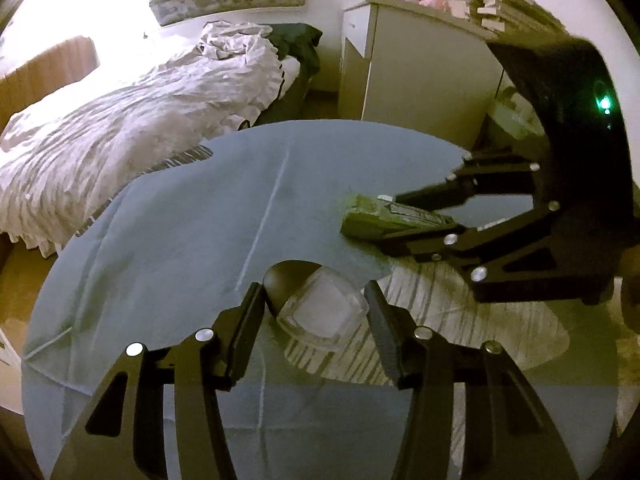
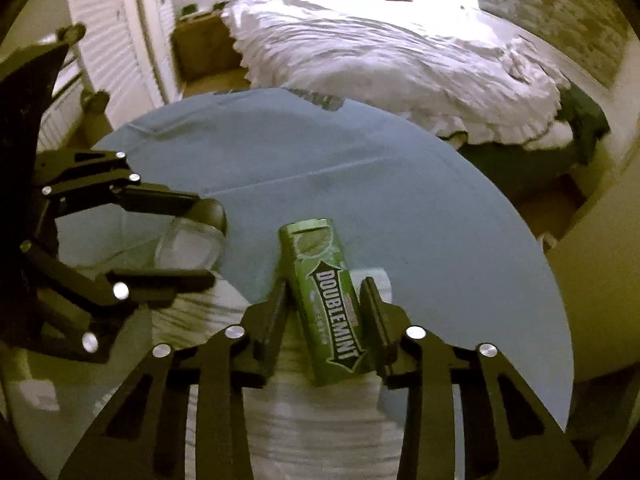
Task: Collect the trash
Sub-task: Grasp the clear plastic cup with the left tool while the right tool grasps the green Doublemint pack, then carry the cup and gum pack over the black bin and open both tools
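Observation:
A green Doublemint gum pack (image 2: 326,296) sits between the fingers of my right gripper (image 2: 324,300), which is shut on it above the round blue table (image 2: 400,200). It also shows in the left wrist view (image 1: 380,216), held by the right gripper (image 1: 396,220). A clear square plastic container (image 1: 322,312) with a dark object behind it lies between the fingers of my left gripper (image 1: 316,308), which stand wide apart around it. The container (image 2: 188,248) and left gripper (image 2: 200,236) also show in the right wrist view.
A bed with a rumpled white duvet (image 1: 132,120) stands beyond the table (image 1: 200,220). A white dresser (image 1: 416,68) with books and soft toys is at the back right. A striped rug (image 1: 460,320) lies below. White louvred doors (image 2: 108,40) are far left.

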Demonstrator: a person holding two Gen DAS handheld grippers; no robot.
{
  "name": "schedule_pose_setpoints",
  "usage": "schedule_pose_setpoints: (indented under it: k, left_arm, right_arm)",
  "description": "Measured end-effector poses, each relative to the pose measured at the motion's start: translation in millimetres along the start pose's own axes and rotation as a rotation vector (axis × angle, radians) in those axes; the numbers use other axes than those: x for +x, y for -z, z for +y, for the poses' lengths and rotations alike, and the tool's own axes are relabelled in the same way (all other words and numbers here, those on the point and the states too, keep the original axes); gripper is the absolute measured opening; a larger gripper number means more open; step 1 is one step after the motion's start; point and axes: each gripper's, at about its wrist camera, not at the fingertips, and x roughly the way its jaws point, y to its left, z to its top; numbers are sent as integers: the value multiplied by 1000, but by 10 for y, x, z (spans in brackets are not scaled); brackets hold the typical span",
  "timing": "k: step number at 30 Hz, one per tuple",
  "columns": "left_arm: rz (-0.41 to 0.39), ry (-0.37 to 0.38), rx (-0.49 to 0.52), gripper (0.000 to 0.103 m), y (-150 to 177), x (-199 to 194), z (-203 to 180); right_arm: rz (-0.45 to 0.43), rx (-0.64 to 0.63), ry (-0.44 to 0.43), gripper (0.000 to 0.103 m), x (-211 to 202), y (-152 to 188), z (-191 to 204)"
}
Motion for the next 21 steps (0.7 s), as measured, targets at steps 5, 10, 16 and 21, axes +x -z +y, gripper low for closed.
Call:
schedule_pose_setpoints:
  k: [5,10,16,21]
  left_arm:
    - [-30,50,-23,51,-15,-112,-80]
    - [-102,132,-1,51,-247,-266,-446]
    - [-192,260,72,51,-606,-319,-1214]
    - [-232,370,101,51,-853,-211,-1897]
  right_arm:
    - [-92,263,-76,33,-314,319,-312]
    - [-290,568,-110,33,-954,915,-764]
    - [-490,814,113,33,-1799,1801,-1211]
    - [-599,959,292,33,-2303,2542,-1494]
